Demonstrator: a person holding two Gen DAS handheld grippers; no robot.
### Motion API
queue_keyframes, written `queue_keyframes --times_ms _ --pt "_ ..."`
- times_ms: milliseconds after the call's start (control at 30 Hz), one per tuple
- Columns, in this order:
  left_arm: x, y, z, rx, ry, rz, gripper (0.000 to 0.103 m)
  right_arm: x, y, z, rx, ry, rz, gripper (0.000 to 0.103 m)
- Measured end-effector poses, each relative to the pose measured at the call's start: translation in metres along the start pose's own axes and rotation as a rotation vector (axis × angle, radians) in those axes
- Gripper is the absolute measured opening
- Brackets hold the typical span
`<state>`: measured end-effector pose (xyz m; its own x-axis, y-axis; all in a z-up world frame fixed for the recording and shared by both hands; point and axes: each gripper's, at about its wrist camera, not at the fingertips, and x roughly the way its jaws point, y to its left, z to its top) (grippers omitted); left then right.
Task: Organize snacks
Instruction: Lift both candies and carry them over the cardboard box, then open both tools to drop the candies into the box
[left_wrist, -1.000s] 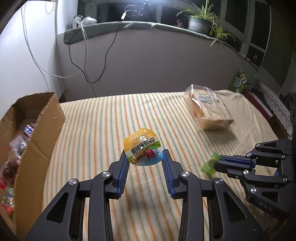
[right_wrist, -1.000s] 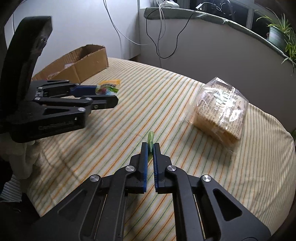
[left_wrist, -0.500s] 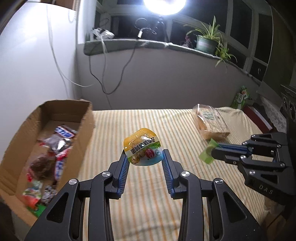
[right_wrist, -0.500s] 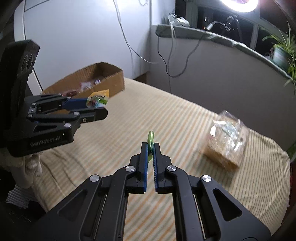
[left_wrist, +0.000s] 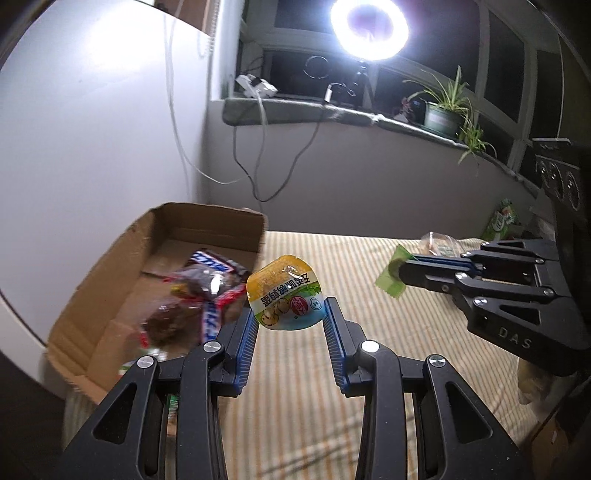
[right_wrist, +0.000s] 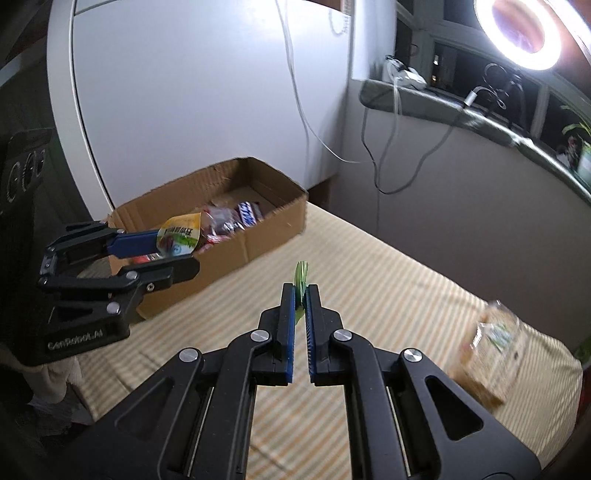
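My left gripper (left_wrist: 289, 312) is shut on a yellow jelly cup (left_wrist: 285, 292) with a printed lid, held in the air beside the right wall of a cardboard box (left_wrist: 207, 225). From the right wrist view the same cup (right_wrist: 180, 235) hangs over the box's near wall (right_wrist: 258, 236). The box holds several wrapped snacks (left_wrist: 207, 280). My right gripper (right_wrist: 301, 291) is shut on a thin green packet (right_wrist: 301, 275), seen edge-on; in the left wrist view this packet (left_wrist: 391, 271) sticks out of the right gripper's tips above the striped tablecloth (left_wrist: 314, 406).
A clear bag of bread (right_wrist: 491, 354) lies at the table's far right. The box stands at the table's left edge against a white wall. A ring light (left_wrist: 369, 27), cables and a potted plant (left_wrist: 443, 110) sit on the windowsill behind. A green pack (left_wrist: 502, 219) lies beyond the table.
Both grippers rose and swung left towards the cardboard box, each still gripping its snack. The box interior has come into view and the bread bag has slid to the far right.
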<state>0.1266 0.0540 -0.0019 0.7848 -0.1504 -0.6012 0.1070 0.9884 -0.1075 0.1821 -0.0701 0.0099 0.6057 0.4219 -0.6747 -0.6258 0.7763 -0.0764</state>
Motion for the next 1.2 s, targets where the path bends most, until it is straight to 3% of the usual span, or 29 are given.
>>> queue_keyframes --times_ms 567,1200 --pt "-0.017 0.058 -0.010 -0.074 -0.007 0.081 0.034 0.051 0.062 0.062 -0.092 -0.019 0.076 0.005" --pt "-0.013 0.086 -0.018 -0.120 0.018 0.112 0.034 0.102 0.093 0.077 -0.108 0.049 0.147 0.005"
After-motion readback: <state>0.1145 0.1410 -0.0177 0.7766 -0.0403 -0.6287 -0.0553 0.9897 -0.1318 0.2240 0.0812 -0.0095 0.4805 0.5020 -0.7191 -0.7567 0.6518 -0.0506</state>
